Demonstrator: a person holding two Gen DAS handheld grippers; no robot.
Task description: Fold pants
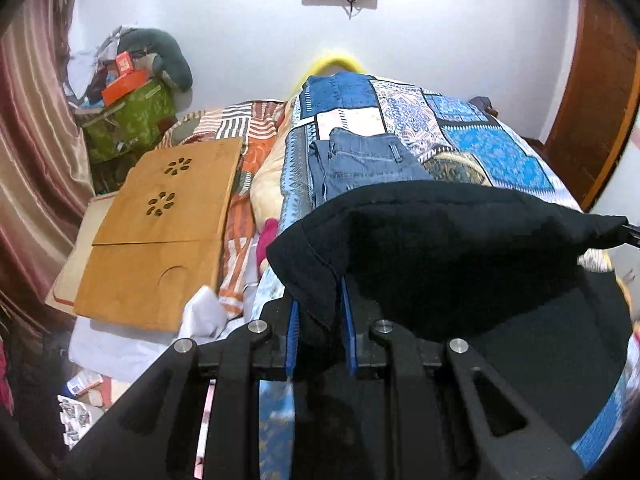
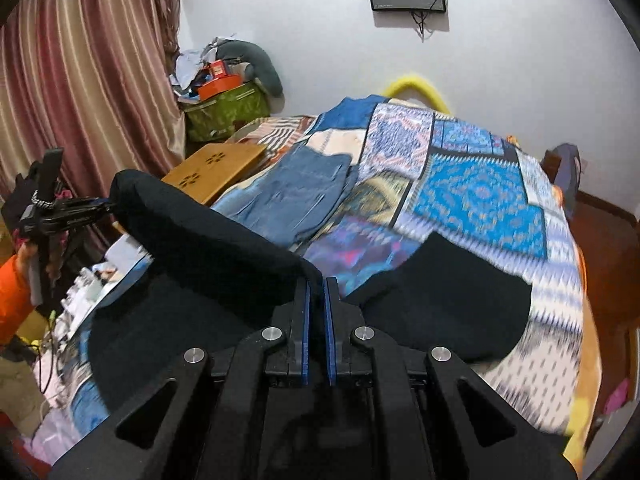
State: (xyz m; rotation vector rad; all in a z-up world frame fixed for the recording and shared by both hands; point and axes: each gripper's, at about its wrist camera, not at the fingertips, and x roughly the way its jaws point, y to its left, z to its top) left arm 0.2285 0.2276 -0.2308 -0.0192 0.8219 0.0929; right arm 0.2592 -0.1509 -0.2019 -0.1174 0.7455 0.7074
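Note:
Black pants lie on a patchwork bedspread, with one edge lifted between both grippers. My left gripper is shut on one corner of the lifted black fabric. My right gripper is shut on the other corner of the black pants. The rest of the pants lies flat on the bed. The left gripper also shows at the left of the right wrist view, holding the far end of the raised edge.
Folded blue jeans lie further up the bed; they also show in the right wrist view. A wooden lap tray sits at the bed's left. A green bag with clutter stands by the curtain. A wooden door is at the right.

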